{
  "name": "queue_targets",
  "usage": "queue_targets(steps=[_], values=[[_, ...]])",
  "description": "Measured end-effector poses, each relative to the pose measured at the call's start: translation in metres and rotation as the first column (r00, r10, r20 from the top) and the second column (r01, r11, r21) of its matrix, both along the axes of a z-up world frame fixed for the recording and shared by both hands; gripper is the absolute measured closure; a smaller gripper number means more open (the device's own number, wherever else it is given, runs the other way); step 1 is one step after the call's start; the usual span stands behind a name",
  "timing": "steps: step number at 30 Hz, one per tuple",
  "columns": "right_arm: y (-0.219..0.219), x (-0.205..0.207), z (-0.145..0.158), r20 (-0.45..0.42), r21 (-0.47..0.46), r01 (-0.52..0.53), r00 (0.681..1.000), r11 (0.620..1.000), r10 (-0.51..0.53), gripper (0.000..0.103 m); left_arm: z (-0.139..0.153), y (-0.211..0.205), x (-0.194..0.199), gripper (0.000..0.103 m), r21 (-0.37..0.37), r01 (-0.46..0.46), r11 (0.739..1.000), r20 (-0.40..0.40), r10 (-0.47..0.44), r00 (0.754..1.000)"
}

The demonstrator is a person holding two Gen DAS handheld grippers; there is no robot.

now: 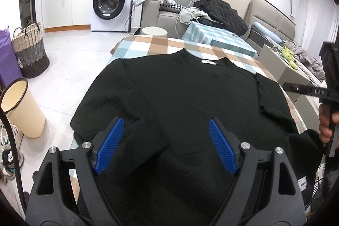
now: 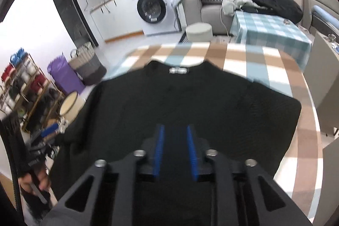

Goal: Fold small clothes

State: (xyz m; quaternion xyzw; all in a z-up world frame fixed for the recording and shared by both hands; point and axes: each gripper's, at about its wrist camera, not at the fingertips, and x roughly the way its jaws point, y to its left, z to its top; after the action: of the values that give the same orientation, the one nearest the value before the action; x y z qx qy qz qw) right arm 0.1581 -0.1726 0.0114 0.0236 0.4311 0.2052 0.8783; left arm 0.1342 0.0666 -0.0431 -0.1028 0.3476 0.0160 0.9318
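While the black knit top (image 1: 182, 99) lies spread flat on the checked tablecloth (image 1: 152, 46), its neckline with the white label (image 1: 208, 61) points away from both cameras, toward the far table edge. One short sleeve drapes over the table edge on the side nearest the cream bin (image 1: 21, 107); the opposite sleeve lies flat on the cloth. The hem end is nearest the cameras and runs under both grippers' frames.

Left gripper (image 1: 164, 137): jaws wide apart, blue pads (image 1: 110, 145) clear of each other, nothing between them; it hangs above the hem half of the top. Contact with the fabric cannot be told.

Right gripper (image 2: 174, 147): jaws narrowly apart, a gap visible between the blue pads (image 2: 159, 147), nothing clamped. It sits above the middle of the top; this view is motion-blurred. In the left wrist view the right gripper's black body shows at the frame edge, beyond the flat sleeve, held by a hand (image 1: 326, 124). In the right wrist view the other hand (image 2: 36, 179) shows past the draped sleeve.

Beyond the top, past the far table edge: a round white stool (image 1: 153, 31), then a washing machine (image 1: 110, 1). A second table with a teal checked cloth (image 1: 214, 35) stands beside the stool, with a dark jacket (image 1: 220, 12) heaped behind it. A woven basket (image 1: 30, 50) stands on the floor beyond the cream bin.
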Motion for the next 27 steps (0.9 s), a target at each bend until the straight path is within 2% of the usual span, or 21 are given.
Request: queue_targets(steps=[2, 5, 7, 11, 13, 14, 15, 16, 18, 19, 21, 24, 26, 27], values=[[-0.006, 0.005, -0.011, -0.037, -0.058, 0.063, 0.997, 0.996, -0.066, 0.062, -0.003, 0.006, -0.003, 0.022, -0.004, -0.012, 1.0, -0.007, 0.012, 1.0], [-0.01, 0.014, -0.036, -0.106, -0.159, 0.119, 0.985, 0.98, -0.137, 0.056, -0.008, 0.015, -0.004, 0.022, -0.02, -0.033, 0.999, -0.016, 0.033, 0.999], [-0.002, 0.013, -0.054, -0.116, -0.266, 0.103, 0.984, 0.958, -0.138, 0.053, -0.01, 0.02, -0.004, 0.022, -0.028, -0.043, 0.999, -0.017, 0.042, 0.999], [0.011, 0.01, -0.077, -0.135, -0.305, 0.061, 0.985, 0.95, -0.107, 0.051, -0.015, 0.025, -0.004, 0.022, -0.044, -0.05, 0.998, -0.026, 0.049, 0.998], [0.018, 0.011, -0.084, -0.128, -0.328, 0.052, 0.987, 0.943, -0.099, 0.051, -0.017, 0.025, -0.003, 0.022, -0.041, -0.047, 0.998, -0.032, 0.046, 0.998], [0.02, 0.013, -0.087, -0.116, -0.353, 0.068, 0.987, 0.933, -0.115, 0.054, -0.017, 0.025, -0.003, 0.022, -0.037, -0.048, 0.998, -0.034, 0.046, 0.998], [0.018, 0.014, -0.09, -0.104, -0.373, 0.088, 0.985, 0.924, -0.136, 0.067, -0.017, 0.024, -0.003, 0.022, -0.035, -0.047, 0.998, -0.036, 0.046, 0.998], [0.014, 0.014, -0.09, -0.097, -0.367, 0.101, 0.985, 0.925, -0.146, 0.073, -0.018, 0.025, -0.003, 0.022, -0.034, -0.048, 0.998, -0.038, 0.047, 0.998], [0.004, 0.009, -0.084, -0.074, -0.319, 0.12, 0.986, 0.94, -0.151, 0.097, -0.018, 0.026, -0.004, 0.022, -0.032, -0.051, 0.998, -0.04, 0.05, 0.998], [0.002, 0.002, -0.078, -0.051, -0.299, 0.133, 0.987, 0.945, -0.155, 0.097, -0.019, 0.027, -0.004, 0.022, -0.031, -0.057, 0.998, -0.041, 0.056, 0.998], [-0.006, -0.012, -0.063, -0.027, -0.2, 0.128, 0.99, 0.972, -0.136, 0.097, -0.021, 0.031, -0.005, 0.022, -0.032, -0.068, 0.997, -0.044, 0.066, 0.997], [-0.01, -0.029, -0.049, -0.033, -0.094, 0.06, 0.997, 0.994, -0.063, 0.097, -0.022, 0.034, -0.007, 0.022, -0.036, -0.086, 0.996, -0.048, 0.085, 0.995], [-0.006, -0.032, -0.055, -0.057, -0.091, 0.017, 0.998, 0.996, -0.023, 0.097, -0.024, 0.038, -0.009, 0.022, -0.043, -0.098, 0.994, -0.055, 0.096, 0.994], [-0.005, -0.031, -0.062, -0.076, -0.121, 0.011, 0.997, 0.993, -0.02, 0.093, -0.025, 0.04, -0.01, 0.022, -0.048, -0.109, 0.993, -0.063, 0.106, 0.992]])
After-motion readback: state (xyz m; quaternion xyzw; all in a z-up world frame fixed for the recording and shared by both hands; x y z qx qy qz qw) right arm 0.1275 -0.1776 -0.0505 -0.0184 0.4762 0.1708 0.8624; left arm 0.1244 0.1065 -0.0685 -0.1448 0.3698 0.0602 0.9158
